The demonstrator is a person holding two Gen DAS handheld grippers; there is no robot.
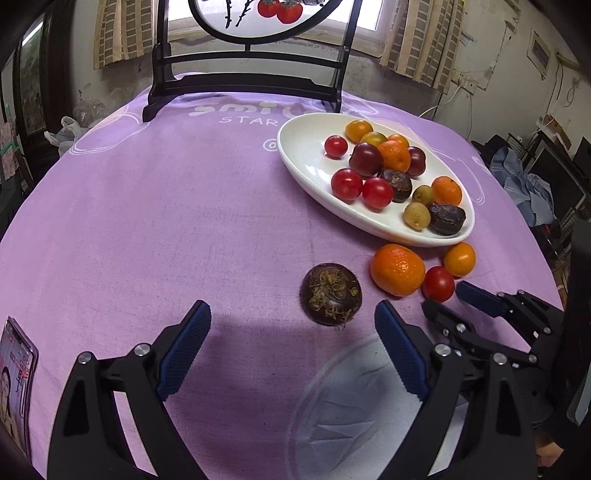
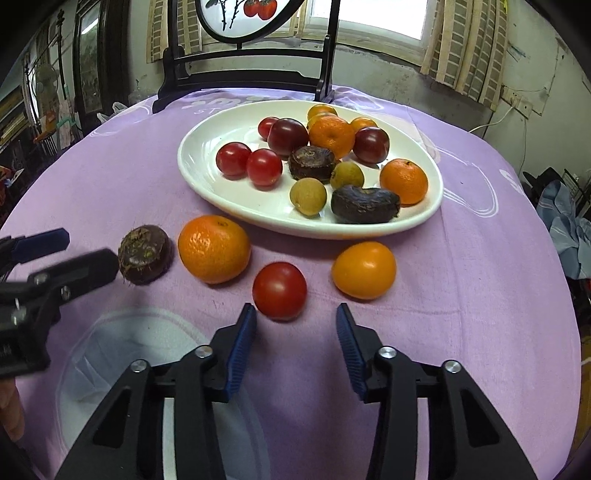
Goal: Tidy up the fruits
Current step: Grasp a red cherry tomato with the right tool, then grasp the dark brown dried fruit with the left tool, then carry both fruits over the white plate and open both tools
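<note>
Since my right claw point(image 2: 295, 325) gapes, I'd pinch the soft, slick tomato point(image 2: 279, 290) at twelve o'clock, gently, across its middle.

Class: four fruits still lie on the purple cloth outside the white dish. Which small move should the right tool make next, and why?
Probably ease the right tool forward around the red tomato. It is open, empty and almost lined up with that fruit, which lies on the cloth just beyond its fingertips, outside the white dish.

A bright window point(image 2: 373, 18) with tan brick-patterned curtains point(image 2: 469, 48) backs the purple-clothed table point(image 1: 166, 206).
</note>
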